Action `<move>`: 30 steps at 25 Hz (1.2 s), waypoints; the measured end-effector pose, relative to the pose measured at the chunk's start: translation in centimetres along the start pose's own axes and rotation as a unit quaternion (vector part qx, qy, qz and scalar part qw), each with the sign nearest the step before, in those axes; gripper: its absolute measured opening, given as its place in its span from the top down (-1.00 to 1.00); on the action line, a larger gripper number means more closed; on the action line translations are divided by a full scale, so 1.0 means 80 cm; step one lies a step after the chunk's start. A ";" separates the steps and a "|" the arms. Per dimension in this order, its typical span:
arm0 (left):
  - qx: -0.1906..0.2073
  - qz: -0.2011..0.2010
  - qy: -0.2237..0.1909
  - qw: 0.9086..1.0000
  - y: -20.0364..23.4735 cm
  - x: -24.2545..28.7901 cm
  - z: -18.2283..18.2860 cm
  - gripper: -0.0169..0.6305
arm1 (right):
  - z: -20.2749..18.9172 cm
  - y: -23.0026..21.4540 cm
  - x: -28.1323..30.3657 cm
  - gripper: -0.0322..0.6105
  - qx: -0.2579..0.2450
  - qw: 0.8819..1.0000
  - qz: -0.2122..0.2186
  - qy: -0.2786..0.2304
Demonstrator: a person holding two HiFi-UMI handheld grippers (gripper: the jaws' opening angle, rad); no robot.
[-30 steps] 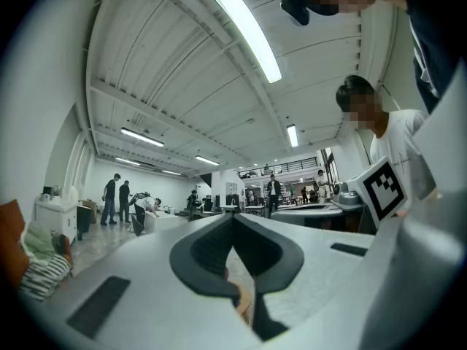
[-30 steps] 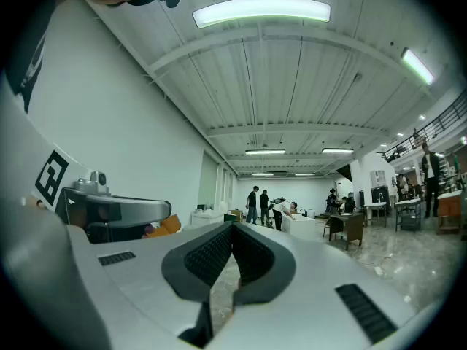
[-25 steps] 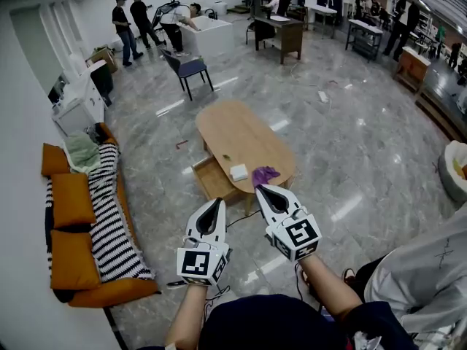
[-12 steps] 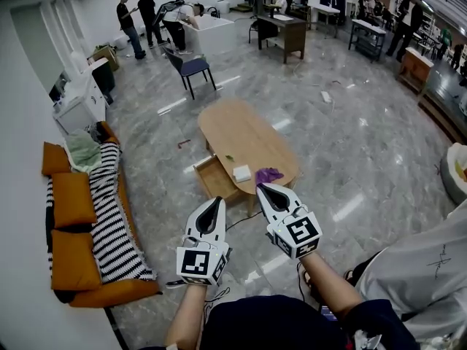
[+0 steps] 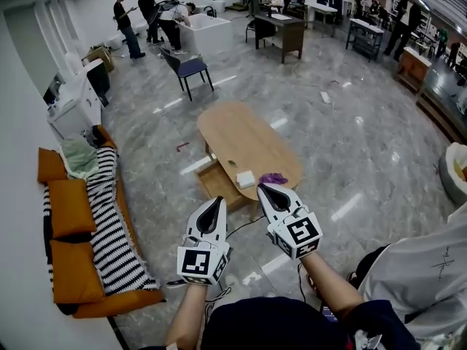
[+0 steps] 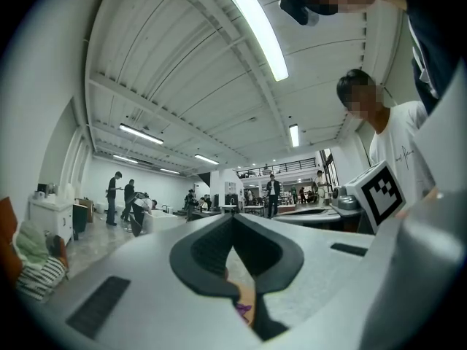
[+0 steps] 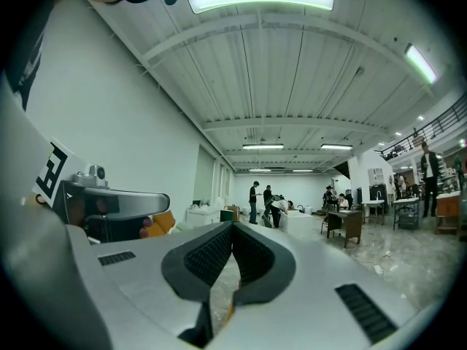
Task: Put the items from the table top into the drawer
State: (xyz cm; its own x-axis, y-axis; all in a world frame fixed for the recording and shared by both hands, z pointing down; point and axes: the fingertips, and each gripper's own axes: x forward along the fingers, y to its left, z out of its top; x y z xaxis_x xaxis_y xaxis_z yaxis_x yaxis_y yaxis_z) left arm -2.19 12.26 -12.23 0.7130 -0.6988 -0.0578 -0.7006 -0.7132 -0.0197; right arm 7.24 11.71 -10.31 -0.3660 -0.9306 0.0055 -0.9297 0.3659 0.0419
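Both grippers are held level, side by side, in front of the person, and point toward the table.

- Left gripper (image 5: pixel 217 201): jaws pressed together tip to tip, with nothing pinched. It is over the floor (image 5: pixel 350 159), near the drawer's front corner.
- Right gripper (image 5: pixel 261 189): jaws also pressed together, with nothing pinched. Its tip is just short of the table's near end, close to the cloth.

The table (image 5: pixel 241 133) is a low oval with a wooden top, standing on polished stone. Its drawer (image 5: pixel 216 184) is pulled out on the side facing the sofa, and its inside shows as plain wood.

Items on the table top:

1. White block (image 5: pixel 246 179): at the near end, by the edge above the drawer.
2. Purple cloth (image 5: pixel 274 178): just beside the block, at the near rim and bunched up.
3. Small green item (image 5: pixel 232 162): farther in and apart from the other two. It is too small to identify.

In the left gripper view, the opening below the closed tips shows a strip of table wood and a scrap of the cloth.

Surroundings:

- An orange sofa (image 5: pixel 69 261) with a striped blanket (image 5: pixel 109 224) stands along the left wall.
- A chair (image 5: pixel 188 68) stands beyond the table.
- Several people (image 5: pixel 124 20) stand at the far end of the hall.
- A bystander in a white shirt (image 5: pixel 423 275) stands close on the right.
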 end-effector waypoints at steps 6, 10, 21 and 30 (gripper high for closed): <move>-0.004 -0.005 -0.002 1.000 0.051 0.027 0.006 0.94 | 0.005 -0.006 0.055 0.85 -0.003 1.000 -0.007 0.003; -0.008 -0.007 -0.007 1.000 0.085 0.040 0.008 0.94 | 0.006 -0.007 0.088 0.85 -0.005 1.000 -0.012 0.005; -0.026 -0.021 -0.008 0.999 0.156 0.068 -0.003 0.94 | 0.000 -0.015 0.156 0.85 -0.008 0.999 -0.036 0.018; -0.031 -0.037 -0.002 0.999 0.195 0.092 -0.021 0.94 | -0.016 -0.029 0.191 0.85 -0.007 0.998 -0.060 0.028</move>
State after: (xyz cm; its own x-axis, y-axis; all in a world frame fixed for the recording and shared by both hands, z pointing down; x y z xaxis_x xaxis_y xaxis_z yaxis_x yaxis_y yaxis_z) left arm -7.84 -4.11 -11.28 0.7622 -0.6444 -0.0617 -0.6434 -0.7646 0.0380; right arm 3.87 -3.41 -9.08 -0.2497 -0.9667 0.0559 -0.9657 0.2529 0.0588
